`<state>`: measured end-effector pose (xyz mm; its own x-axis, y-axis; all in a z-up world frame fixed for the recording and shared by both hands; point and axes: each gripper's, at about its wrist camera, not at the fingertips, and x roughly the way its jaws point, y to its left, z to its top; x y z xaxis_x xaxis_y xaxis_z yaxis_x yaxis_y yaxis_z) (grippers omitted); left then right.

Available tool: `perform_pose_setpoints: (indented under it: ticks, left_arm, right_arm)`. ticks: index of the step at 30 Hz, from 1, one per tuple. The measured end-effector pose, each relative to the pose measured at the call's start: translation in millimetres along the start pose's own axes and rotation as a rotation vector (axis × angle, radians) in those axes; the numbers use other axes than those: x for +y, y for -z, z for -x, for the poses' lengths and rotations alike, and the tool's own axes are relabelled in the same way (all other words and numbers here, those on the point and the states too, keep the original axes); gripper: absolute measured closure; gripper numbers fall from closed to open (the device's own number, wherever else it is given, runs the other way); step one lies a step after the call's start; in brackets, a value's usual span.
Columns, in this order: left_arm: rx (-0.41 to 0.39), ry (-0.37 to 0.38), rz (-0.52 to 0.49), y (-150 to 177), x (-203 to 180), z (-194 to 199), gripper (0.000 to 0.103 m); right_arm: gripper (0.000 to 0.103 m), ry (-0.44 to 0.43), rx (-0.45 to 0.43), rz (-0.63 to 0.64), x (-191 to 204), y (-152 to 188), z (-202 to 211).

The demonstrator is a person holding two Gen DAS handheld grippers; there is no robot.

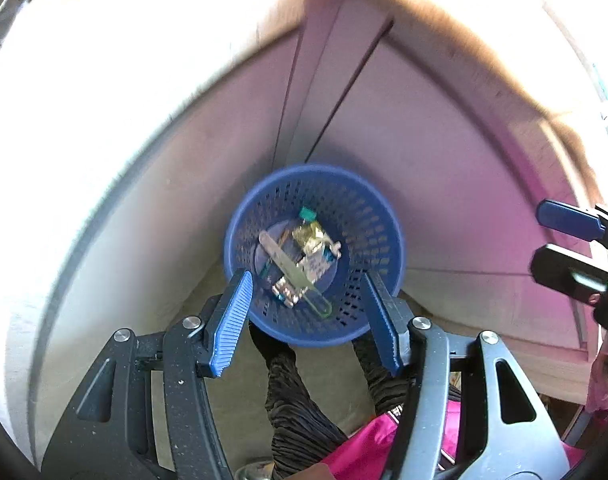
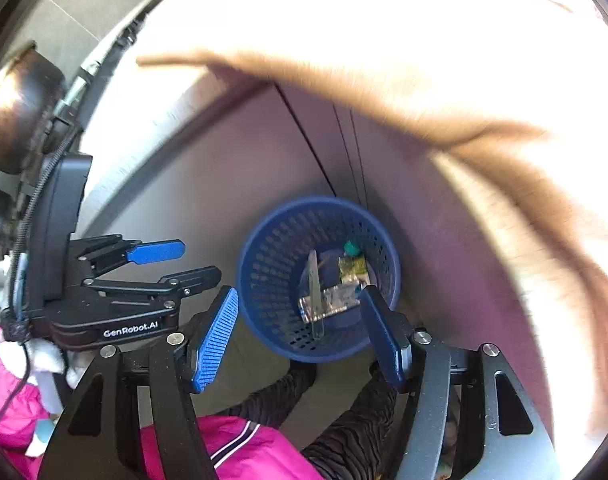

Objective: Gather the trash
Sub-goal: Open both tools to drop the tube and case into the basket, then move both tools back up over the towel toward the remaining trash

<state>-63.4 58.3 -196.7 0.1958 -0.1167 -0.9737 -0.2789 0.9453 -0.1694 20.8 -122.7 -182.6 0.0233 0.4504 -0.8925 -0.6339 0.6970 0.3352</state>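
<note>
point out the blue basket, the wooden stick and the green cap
blue basket (image 1: 377, 216): left wrist view, inner wall
wooden stick (image 1: 278, 254): left wrist view, middle of stick
green cap (image 2: 351, 247): right wrist view, top of cap

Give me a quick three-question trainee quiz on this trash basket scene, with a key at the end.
1. True or false: the blue basket is empty.
2. What is between the fingers of the left tool and the right tool? A) wrapper B) nothing C) stick
3. Name the flat pale thing lying across the wrappers in the basket.

Key: 1. False, trash lies in it. 2. B, both are open and hold nothing. 3. A flat stick.
</note>
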Motion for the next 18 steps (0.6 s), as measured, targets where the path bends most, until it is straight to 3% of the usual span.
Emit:
perform_pose_setpoints:
  ticks: [3,12,18]
  left_arm:
    - [-0.042,-0.002,0.001,-10,-5,19,0.045]
    - [-0.174,0.012,-0.003,-58,-33,68,0.044]
    - [-0.251,0.039,-0.021,-99,-66,89,0.036]
  right_arm:
    - [0.032,-0.018,-0.045,-0.008,-8,-4,19]
    - [0.029,-0.025,-0.187,-0.027,-43,-18,88]
    - [0.025,-0.002,-0.266,-0.059,-80,-33,125]
